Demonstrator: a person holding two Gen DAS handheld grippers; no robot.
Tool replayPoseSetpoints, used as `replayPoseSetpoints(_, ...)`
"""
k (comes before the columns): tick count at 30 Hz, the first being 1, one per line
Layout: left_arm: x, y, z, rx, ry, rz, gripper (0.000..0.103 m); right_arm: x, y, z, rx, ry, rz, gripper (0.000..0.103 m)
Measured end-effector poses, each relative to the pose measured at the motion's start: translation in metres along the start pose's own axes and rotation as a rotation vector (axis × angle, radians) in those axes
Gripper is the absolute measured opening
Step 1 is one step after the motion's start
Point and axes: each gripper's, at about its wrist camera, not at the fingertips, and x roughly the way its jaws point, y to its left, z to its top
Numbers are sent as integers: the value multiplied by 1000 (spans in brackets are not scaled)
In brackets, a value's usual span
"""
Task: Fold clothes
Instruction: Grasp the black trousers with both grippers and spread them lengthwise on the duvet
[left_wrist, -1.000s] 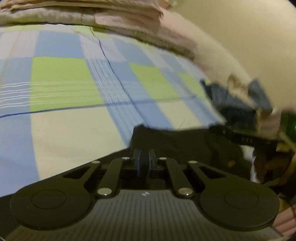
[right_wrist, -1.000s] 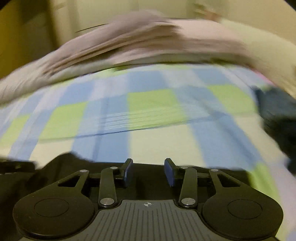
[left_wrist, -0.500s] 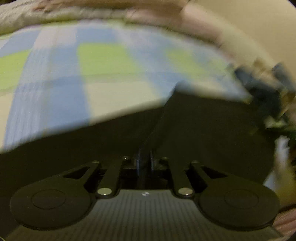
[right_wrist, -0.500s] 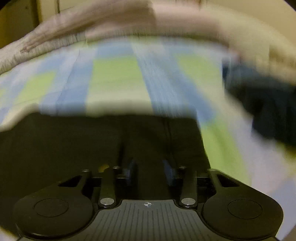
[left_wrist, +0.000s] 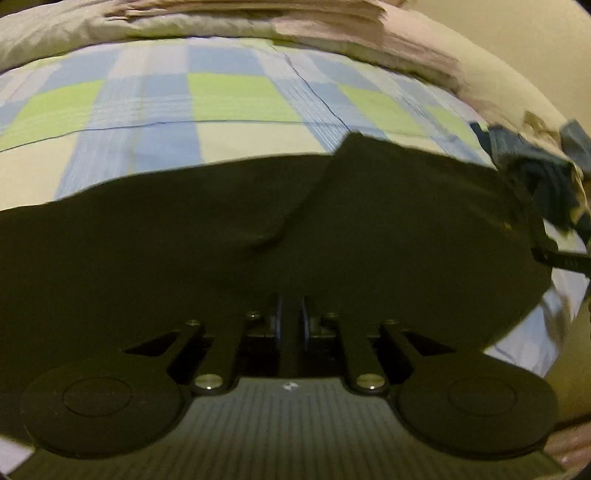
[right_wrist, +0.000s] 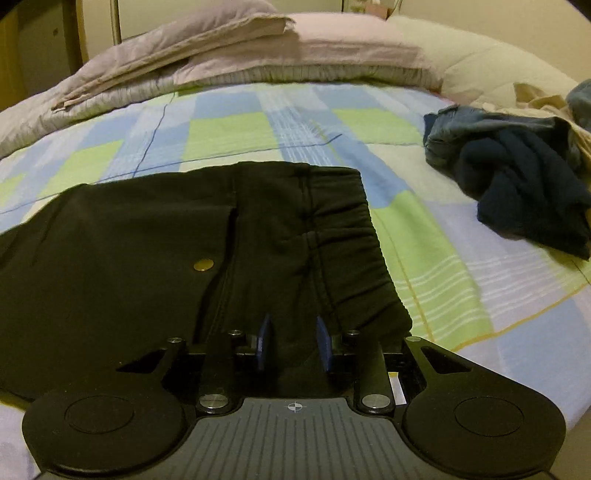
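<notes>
Checked bedding in blue, green and cream, the bedsheet (right_wrist: 229, 136) fills both views, with a folded grey quilt (right_wrist: 207, 48) along the top of the frame. Black trousers (right_wrist: 147, 240) lie spread across the lower middle of the right wrist view, waistband toward the right, a brass snap showing left of centre. Upper right, a heap of dark blue clothes (right_wrist: 517, 177) sits well apart from them.

In the right wrist view the right gripper (right_wrist: 291, 343) has its blue pads partly apart with black cloth bunched between them; whether they press on it cannot be told. In the left wrist view the left gripper (left_wrist: 291, 325) is nearly closed, pinching a fold of the black trousers (left_wrist: 258, 229).
</notes>
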Motion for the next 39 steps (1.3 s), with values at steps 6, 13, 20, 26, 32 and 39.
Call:
replayPoseSetpoints(6, -44, 32, -10, -39, -64, 55, 10, -48, 9, 13, 103, -93, 42, 26)
replayPoseSetpoints(13, -69, 116, -46, -83, -124, 138, 7, -25, 72, -42, -42, -112, 20, 26)
replayPoseSetpoints(20, -126, 262, -67, -183, -222, 403, 3, -27, 86, -33, -12, -99, -70, 27)
replayPoseSetpoints(26, -167, 316, -59, -227, -305, 484, 2, -39, 121, -27, 45, -152, -158, 27)
replayPoseSetpoints(32, -153, 280, -82, -108, -314, 354, 12, -23, 184, -45, 1, -220, 12, 27)
replayPoseSetpoints(39, -175, 278, -110, -301, -366, 387, 3, -33, 194, -71, 7, -224, 19, 27)
